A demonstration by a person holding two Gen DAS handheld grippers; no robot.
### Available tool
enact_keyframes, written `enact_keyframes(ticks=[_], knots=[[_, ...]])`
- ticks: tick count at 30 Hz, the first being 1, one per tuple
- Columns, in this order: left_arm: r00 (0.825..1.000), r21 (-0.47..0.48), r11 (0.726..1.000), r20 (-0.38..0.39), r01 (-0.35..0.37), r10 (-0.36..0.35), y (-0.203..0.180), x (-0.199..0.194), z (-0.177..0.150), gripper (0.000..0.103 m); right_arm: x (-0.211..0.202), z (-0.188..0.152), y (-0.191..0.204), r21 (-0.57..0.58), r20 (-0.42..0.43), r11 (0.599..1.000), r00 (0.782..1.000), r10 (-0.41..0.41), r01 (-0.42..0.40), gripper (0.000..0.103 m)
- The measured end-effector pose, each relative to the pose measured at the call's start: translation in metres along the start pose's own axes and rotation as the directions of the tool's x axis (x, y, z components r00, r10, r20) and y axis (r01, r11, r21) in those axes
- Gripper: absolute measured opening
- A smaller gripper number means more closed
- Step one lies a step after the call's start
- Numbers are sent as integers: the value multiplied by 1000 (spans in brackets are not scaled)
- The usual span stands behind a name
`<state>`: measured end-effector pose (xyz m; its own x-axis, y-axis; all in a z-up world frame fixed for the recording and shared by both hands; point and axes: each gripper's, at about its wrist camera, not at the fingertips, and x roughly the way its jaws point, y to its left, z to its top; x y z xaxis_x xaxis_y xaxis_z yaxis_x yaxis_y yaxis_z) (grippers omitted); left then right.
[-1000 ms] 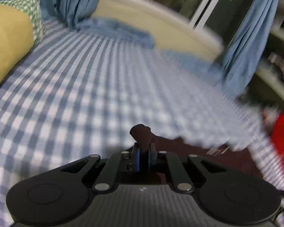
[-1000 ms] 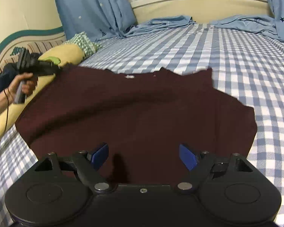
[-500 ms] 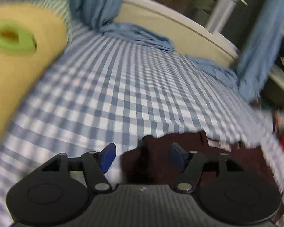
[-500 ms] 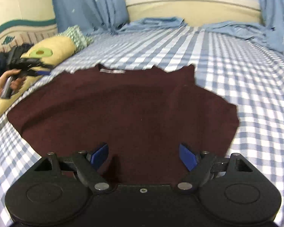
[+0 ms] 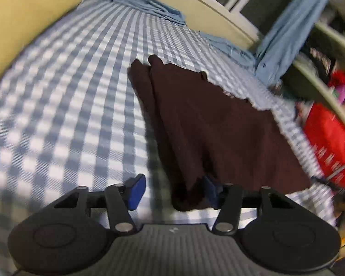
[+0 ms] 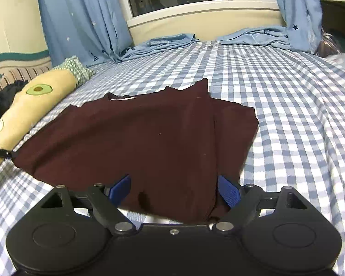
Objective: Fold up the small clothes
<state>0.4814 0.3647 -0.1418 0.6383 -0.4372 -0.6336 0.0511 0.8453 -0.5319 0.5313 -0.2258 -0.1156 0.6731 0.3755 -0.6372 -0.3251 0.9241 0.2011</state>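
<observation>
A dark maroon shirt (image 6: 145, 142) lies spread on the checked bed (image 6: 287, 119), its right side folded over with a crease running lengthwise. The right claw (image 6: 173, 192) is wide open at the shirt's near hem, fingers on either side of the cloth, gripping nothing. The left claw (image 5: 172, 192) is also wide open at the shirt's left corner, the cloth's edge between its fingers. A yellow avocado pillow (image 6: 32, 105) lies left of the shirt; blue curtains (image 6: 80, 18) hang by the window.
</observation>
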Motion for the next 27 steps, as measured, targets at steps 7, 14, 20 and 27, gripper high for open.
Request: enact_keyframes(ticks=[7, 14, 20, 27], knots=[[999, -17, 999, -26, 36, -36, -4, 7, -4, 31, -12, -5, -20, 140, 22, 990, 1000, -11, 7, 85], [1000, -8, 1000, -9, 5, -5, -13, 2, -5, 4, 18, -6, -22, 148, -46, 989, 999, -23, 30, 66], [995, 100, 990, 43, -95, 91, -29, -19, 5, 3, 18, 2, -6, 59, -102, 998, 994, -24, 30, 7], [991, 116, 985, -32, -127, 132, -25, -13, 10, 2, -22, 30, -13, 85, -72, 996, 996, 42, -36, 6]])
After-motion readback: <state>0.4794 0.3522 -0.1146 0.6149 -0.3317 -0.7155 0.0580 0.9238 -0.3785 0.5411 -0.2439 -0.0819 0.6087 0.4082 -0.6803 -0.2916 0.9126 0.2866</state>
